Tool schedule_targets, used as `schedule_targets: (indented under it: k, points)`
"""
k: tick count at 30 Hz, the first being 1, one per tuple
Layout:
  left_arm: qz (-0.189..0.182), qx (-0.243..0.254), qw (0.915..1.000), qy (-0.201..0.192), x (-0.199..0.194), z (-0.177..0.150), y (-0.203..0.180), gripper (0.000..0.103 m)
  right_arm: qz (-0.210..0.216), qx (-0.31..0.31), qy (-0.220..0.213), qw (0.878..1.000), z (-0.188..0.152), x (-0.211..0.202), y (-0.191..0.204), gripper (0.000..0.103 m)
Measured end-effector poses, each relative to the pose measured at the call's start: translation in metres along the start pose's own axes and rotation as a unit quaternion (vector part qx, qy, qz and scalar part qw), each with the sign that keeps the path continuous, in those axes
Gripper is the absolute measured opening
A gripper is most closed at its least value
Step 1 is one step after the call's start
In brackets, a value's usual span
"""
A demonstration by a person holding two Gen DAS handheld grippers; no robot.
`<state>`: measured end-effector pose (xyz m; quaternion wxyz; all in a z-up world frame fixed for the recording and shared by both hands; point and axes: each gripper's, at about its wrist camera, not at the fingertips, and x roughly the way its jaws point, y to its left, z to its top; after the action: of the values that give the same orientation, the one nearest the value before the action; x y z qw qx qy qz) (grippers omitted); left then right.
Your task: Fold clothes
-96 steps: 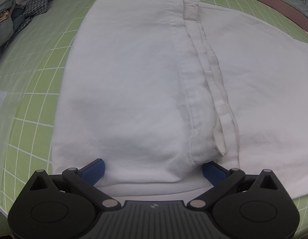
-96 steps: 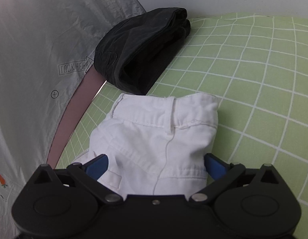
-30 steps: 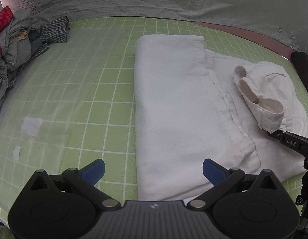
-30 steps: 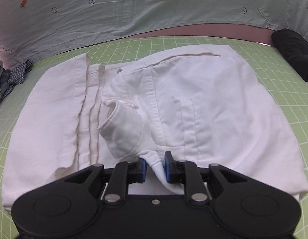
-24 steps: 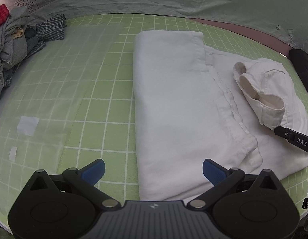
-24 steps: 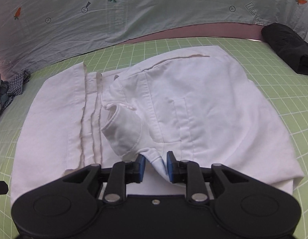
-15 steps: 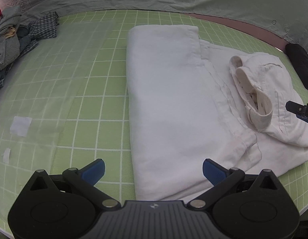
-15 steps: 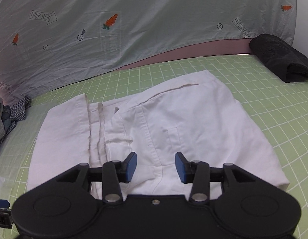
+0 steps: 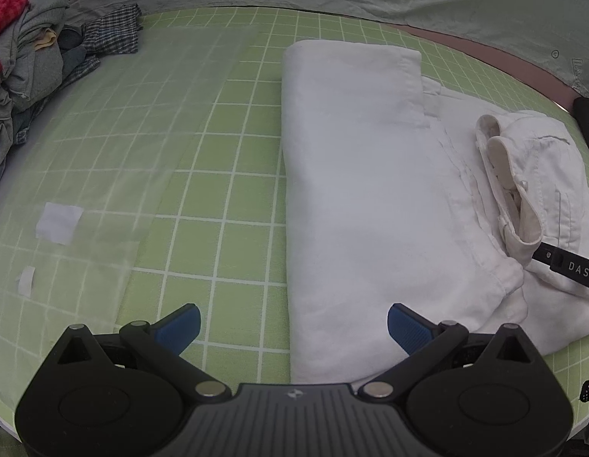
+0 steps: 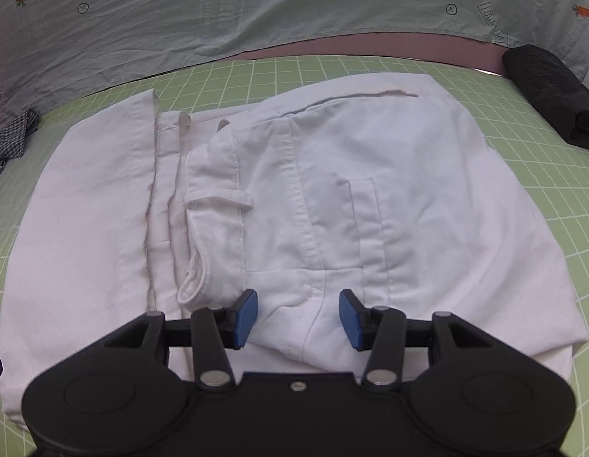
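We see the right tongs (image 10: 297, 318), clamped on the white trousers (image 10: 332, 205) a second ago, now released and opening (cloth lies below, unpinched). Left tongs (image 9: 292, 327) gape wide over the trousers' near edge on the green surface (image 9: 233, 205).

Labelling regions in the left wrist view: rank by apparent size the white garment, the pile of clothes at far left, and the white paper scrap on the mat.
1. white garment
2. pile of clothes, partly cut off by the frame
3. white paper scrap

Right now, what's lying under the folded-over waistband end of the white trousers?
More of the same white trousers: their lower layer shows at the near edge, on the green grid mat. What lies between the layers is covered.
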<state>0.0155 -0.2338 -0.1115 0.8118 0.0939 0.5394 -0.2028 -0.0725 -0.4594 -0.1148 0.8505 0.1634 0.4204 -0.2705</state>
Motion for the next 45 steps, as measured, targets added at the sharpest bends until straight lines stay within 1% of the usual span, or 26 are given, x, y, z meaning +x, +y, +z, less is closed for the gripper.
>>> schedule_targets:
  k: [1,2,3,4,6,10,14,18,22,24,25,27,28,29,30,32,34,36,38,41,43,45]
  points:
    - [0.002,0.0,1.0,-0.001,0.001,0.001,-0.001,0.103,-0.003,0.006,-0.003,1.0,0.001,-0.004,-0.003,0.061]
    - [0.004,-0.002,1.0,-0.001,0.003,0.003,-0.001,0.103,-0.007,0.011,-0.009,1.0,0.003,-0.009,-0.007,0.066]
    - [0.006,-0.006,1.0,-0.001,0.005,0.004,-0.001,0.103,-0.012,0.016,-0.016,1.0,0.004,-0.014,-0.01,0.077]
    - [0.008,-0.009,0.9999,-0.001,0.007,0.005,-0.001,0.103,-0.015,0.022,-0.022,0.999,0.006,-0.018,-0.015,0.083]
    - [0.012,-0.017,0.9998,0.001,0.012,0.008,-0.001,0.103,-0.018,0.035,-0.032,0.999,0.009,-0.025,-0.026,0.085]
    - [0.017,-0.025,0.9995,0.006,0.023,0.01,-0.001,0.103,-0.037,0.061,-0.039,0.997,0.013,-0.033,-0.052,0.091]
    - [0.016,-0.031,0.9993,0.011,0.03,0.012,-0.001,0.103,-0.062,0.074,-0.027,0.995,0.01,-0.032,-0.071,0.091]
    - [0.012,-0.037,0.9991,0.016,0.034,0.013,0.0,0.103,-0.079,0.086,-0.018,0.993,0.005,-0.031,-0.085,0.091]
    - [-0.004,-0.043,0.9989,0.018,0.036,0.015,0.001,0.099,-0.09,0.088,-0.019,0.992,0.002,-0.033,-0.094,0.092]
    - [-0.012,-0.045,0.9987,0.019,0.037,0.016,0.002,0.091,-0.1,0.089,-0.018,0.991,0.0,-0.033,-0.097,0.092]
    - [-0.018,-0.05,0.9984,0.019,0.037,0.016,0.001,0.089,-0.104,0.089,-0.017,0.99,0.0,-0.033,-0.099,0.092]
    - [-0.032,-0.064,0.9972,0.022,0.038,0.018,0.0,0.076,-0.112,0.091,-0.014,0.989,-0.002,-0.033,-0.103,0.092]
    - [-0.04,-0.072,0.9963,0.022,0.038,0.019,0.0,0.071,-0.114,0.094,-0.013,0.989,-0.003,-0.033,-0.106,0.092]
    - [-0.048,-0.08,0.9954,0.022,0.037,0.019,-0.001,0.062,-0.116,0.097,-0.013,0.988,-0.003,-0.034,-0.108,0.092]
    - [-0.047,-0.082,0.9953,0.021,0.037,0.02,-0.003,0.058,-0.119,0.098,-0.013,0.988,-0.003,-0.034,-0.11,0.092]
    - [-0.04,-0.085,0.9953,0.021,0.037,0.02,-0.006,0.055,-0.125,0.099,-0.014,0.987,-0.003,-0.035,-0.115,0.092]
    - [-0.034,-0.089,0.9953,0.019,0.036,0.02,-0.008,0.046,-0.129,0.102,-0.016,0.986,-0.002,-0.035,-0.12,0.092]
    - [-0.035,-0.096,0.9947,0.012,0.031,0.019,-0.008,0.026,-0.13,0.106,-0.016,0.986,-0.003,-0.035,-0.125,0.092]
    - [-0.045,-0.096,0.9944,-0.002,0.023,0.019,-0.008,0.016,-0.131,0.111,-0.015,0.985,-0.003,-0.034,-0.13,0.092]
    - [-0.038,-0.078,0.996,-0.021,0.008,0.022,-0.02,0.012,-0.132,0.116,-0.013,0.984,-0.004,-0.033,-0.139,0.092]
    - [-0.049,-0.074,0.9953,-0.039,-0.006,0.026,-0.031,0.011,-0.132,0.117,-0.011,0.984,-0.004,-0.032,-0.145,0.092]
    - [-0.068,-0.063,0.994,-0.059,-0.02,0.031,-0.049,0.011,-0.131,0.116,-0.01,0.985,-0.005,-0.031,-0.152,0.092]
